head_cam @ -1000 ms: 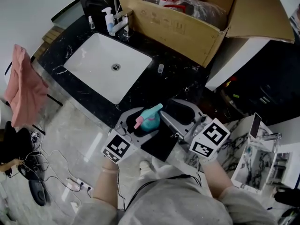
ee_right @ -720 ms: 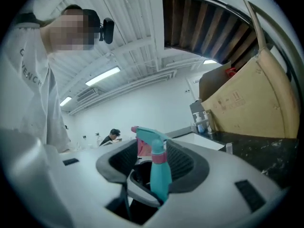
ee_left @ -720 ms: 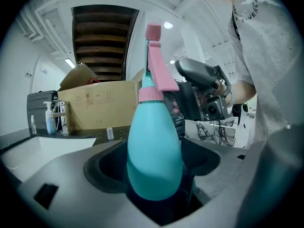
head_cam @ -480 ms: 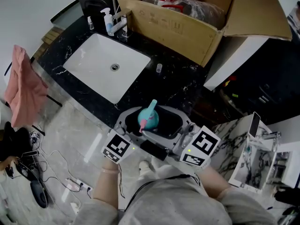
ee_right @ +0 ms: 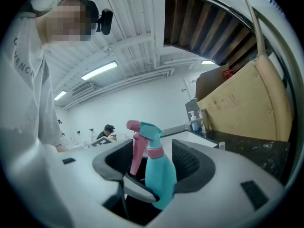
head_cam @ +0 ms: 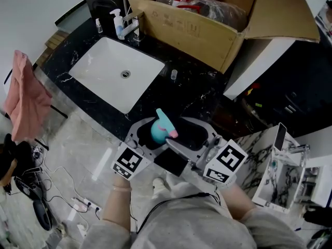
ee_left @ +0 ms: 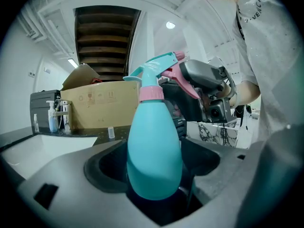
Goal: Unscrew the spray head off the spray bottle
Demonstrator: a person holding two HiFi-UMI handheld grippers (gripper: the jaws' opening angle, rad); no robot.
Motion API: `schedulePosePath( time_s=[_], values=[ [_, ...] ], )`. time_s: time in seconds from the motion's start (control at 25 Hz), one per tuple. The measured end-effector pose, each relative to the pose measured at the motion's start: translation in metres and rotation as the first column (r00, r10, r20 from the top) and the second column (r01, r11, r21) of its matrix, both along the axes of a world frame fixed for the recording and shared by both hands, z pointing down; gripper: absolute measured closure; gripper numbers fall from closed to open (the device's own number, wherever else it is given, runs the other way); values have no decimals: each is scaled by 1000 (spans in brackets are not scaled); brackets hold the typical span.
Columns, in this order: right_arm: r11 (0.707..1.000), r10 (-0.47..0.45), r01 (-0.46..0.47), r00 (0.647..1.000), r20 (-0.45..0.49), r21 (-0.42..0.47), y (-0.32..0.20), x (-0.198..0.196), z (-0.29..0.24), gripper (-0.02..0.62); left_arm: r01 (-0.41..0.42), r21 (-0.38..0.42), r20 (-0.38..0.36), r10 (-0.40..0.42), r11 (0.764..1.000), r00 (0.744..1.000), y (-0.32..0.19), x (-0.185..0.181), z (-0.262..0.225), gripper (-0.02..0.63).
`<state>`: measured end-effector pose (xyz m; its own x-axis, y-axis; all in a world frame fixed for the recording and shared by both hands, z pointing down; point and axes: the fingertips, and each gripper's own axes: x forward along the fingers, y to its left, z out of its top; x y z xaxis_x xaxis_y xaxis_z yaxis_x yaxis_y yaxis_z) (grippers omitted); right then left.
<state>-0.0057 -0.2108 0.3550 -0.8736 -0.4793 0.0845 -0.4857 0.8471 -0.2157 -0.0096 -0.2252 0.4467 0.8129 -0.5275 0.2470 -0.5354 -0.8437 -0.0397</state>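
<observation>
My left gripper is shut on the lower body of a teal spray bottle and holds it upright in front of the person. The bottle carries a teal spray head on a pink collar, with a pink trigger. My right gripper has its jaws around the spray head. They are closing, with gaps still showing on both sides. In the head view the spray bottle sits between the left gripper and the right gripper.
A black marble counter holds a white sink, a faucet, a pump bottle and a small vial. An open cardboard box stands behind. A pink cloth hangs at the left; cables lie on the floor.
The spray head has turned: its nozzle pointed up-right, then up, and now points up-left with the pink trigger at the right. The right gripper has come in around the head.
</observation>
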Motion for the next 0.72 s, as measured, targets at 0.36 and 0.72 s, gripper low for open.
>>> schedulePosePath(
  time_s=[0.36, 0.72],
  values=[
    [998, 69, -69, 997, -36, 0, -34, 24, 10, 378, 24, 1, 3, -24, 1000, 1000, 0, 0, 0, 245],
    [995, 76, -75, 997, -15, 61, -12, 18, -6, 380, 39, -3, -9, -39, 999, 999, 1, 0, 0, 245]
  ],
)
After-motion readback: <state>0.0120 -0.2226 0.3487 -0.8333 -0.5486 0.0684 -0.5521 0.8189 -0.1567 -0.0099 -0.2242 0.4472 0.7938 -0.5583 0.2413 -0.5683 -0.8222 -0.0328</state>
